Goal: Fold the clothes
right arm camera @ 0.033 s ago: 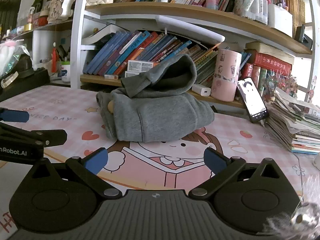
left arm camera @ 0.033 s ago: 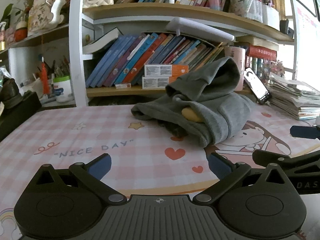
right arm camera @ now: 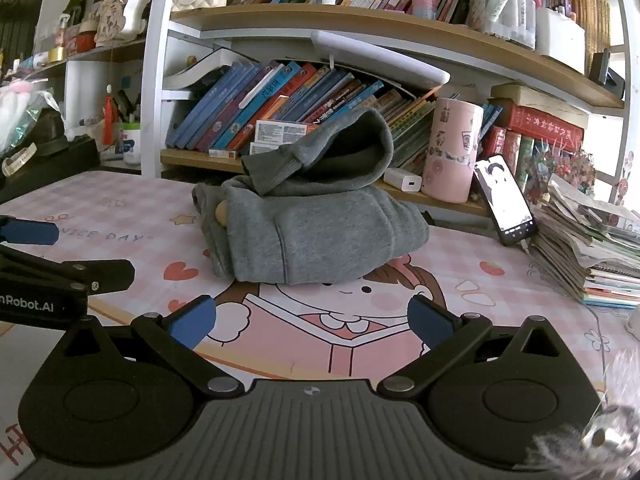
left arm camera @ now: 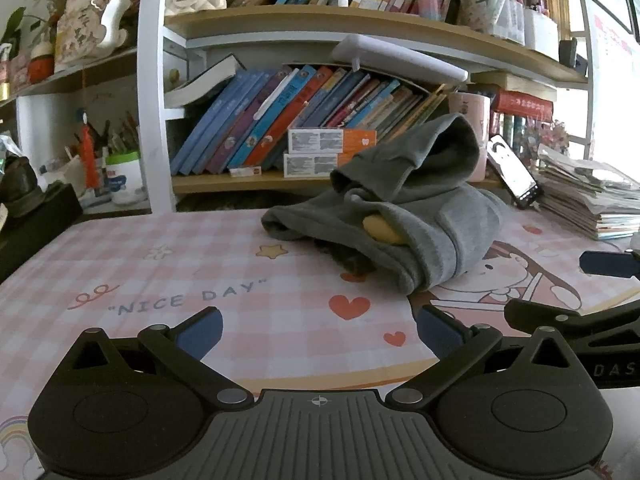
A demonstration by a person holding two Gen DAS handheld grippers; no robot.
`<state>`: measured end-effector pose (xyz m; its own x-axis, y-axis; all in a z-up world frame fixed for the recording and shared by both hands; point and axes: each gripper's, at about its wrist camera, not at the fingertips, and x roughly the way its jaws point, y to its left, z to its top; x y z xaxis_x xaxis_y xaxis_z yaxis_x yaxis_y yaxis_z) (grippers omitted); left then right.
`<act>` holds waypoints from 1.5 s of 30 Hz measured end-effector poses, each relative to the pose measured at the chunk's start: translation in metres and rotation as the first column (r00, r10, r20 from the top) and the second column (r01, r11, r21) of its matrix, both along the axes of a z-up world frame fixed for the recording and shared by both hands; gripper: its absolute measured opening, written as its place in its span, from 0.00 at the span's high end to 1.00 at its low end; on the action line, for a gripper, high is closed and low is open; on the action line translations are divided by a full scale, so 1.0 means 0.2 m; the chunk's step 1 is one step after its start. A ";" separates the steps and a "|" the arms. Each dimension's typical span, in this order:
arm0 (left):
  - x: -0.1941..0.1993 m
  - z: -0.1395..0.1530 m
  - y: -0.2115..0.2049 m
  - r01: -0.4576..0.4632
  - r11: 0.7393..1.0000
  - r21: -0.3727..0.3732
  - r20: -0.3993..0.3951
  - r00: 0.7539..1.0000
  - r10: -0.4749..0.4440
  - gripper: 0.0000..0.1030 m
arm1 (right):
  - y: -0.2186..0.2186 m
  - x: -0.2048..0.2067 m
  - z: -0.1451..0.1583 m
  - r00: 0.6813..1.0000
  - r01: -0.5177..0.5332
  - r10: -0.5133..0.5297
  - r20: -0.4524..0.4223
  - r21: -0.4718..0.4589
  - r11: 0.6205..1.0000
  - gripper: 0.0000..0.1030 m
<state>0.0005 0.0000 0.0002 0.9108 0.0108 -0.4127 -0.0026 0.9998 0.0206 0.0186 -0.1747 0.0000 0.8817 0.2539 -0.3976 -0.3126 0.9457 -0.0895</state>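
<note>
A grey hoodie [left arm camera: 440, 224] lies as a folded bundle on the pink checked mat [left arm camera: 160, 272], its hood standing up on top. A small yellow patch [left arm camera: 382, 230] shows in the fold on its left side. My left gripper [left arm camera: 320, 328] is open, a short way in front of the bundle's left end, with nothing between its blue pads. In the right wrist view the hoodie [right arm camera: 320, 232] sits straight ahead. My right gripper [right arm camera: 311, 319] is open and empty just before it. Neither gripper touches the cloth.
A bookshelf [right arm camera: 360, 28] full of slanted books stands right behind the mat. A pink cup [right arm camera: 452, 152], a leaning phone [right arm camera: 506, 200] and a stack of papers [right arm camera: 592, 248] are at the right. A black object [left arm camera: 28, 216] sits at the left edge.
</note>
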 end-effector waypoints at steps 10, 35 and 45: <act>0.01 0.00 -0.01 -0.015 1.000 -0.017 -0.033 0.999 0.014 0.00 | 0.00 0.00 0.00 1.000 -0.001 0.001 -0.004 -0.001 1.000 0.00; 0.01 0.00 0.00 -0.003 1.000 -0.015 -0.026 1.000 0.002 0.00 | 0.01 0.00 -0.01 1.000 -0.008 0.008 -0.001 -0.010 1.000 0.00; 0.01 0.00 0.00 0.001 1.000 -0.019 -0.033 0.999 -0.002 0.00 | 0.01 0.00 -0.01 1.000 -0.009 0.009 -0.002 -0.010 1.000 0.00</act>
